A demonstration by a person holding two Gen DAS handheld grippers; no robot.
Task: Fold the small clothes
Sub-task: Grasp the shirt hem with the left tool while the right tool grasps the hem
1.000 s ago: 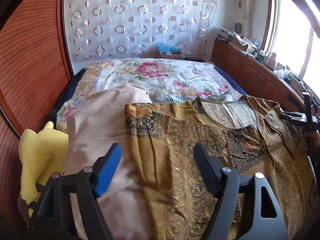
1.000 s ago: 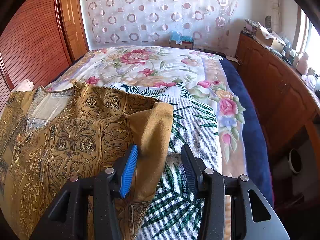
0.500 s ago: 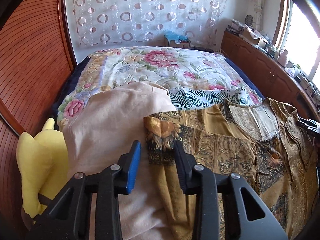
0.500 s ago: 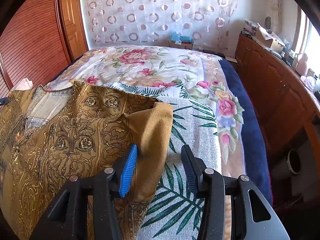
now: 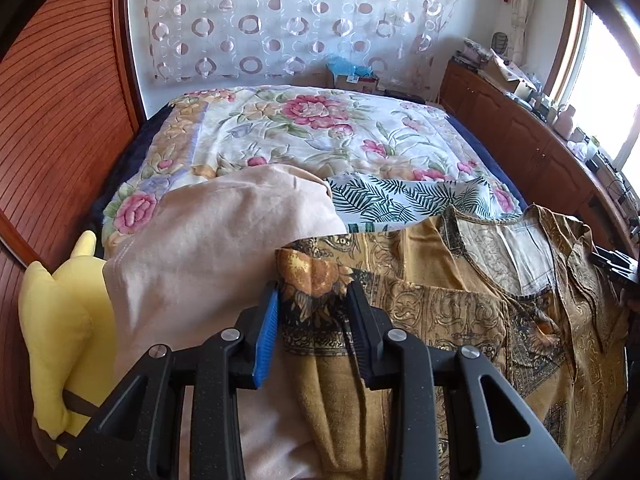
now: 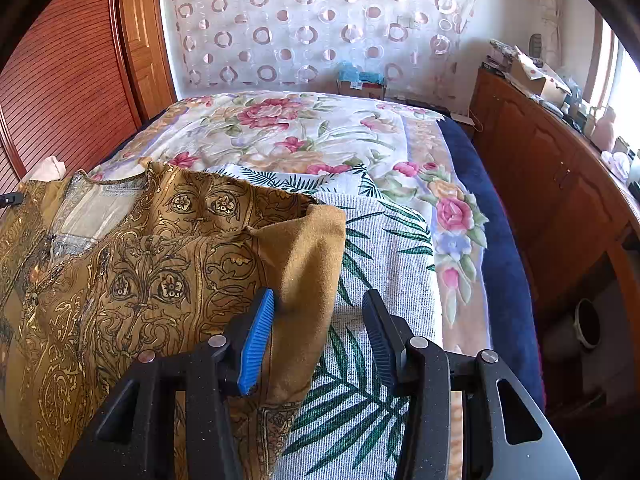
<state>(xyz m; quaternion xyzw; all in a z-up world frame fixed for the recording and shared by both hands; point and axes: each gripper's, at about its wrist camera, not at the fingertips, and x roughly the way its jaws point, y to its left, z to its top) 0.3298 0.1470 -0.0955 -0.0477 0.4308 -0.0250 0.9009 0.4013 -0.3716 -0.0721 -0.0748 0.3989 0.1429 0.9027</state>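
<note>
While a yellow plush toy [image 5: 60, 344] is sitting at the far left edge of the bed and a pale pink cloth [image 5: 208, 256] is lying heaped beside it, the left gripper [image 5: 312, 332] is clamping the folded left corner of the mustard patterned garment [image 5: 480, 312], probably so that side can be drawn over toward the middle. The garment is lying spread face up across the near part of the bed, its neckline pointing away, partly over a palm-leaf cloth [image 6: 384, 264]. Further right, the right gripper [image 6: 320, 332] is standing parted around the turned-back right edge, only the blue pad touching it, so it is gripping nothing. Beyond both, the floral bedspread [image 6: 304, 132] is offering open room, while the wooden cabinet [image 6: 560, 184] is bounding the right.
</note>
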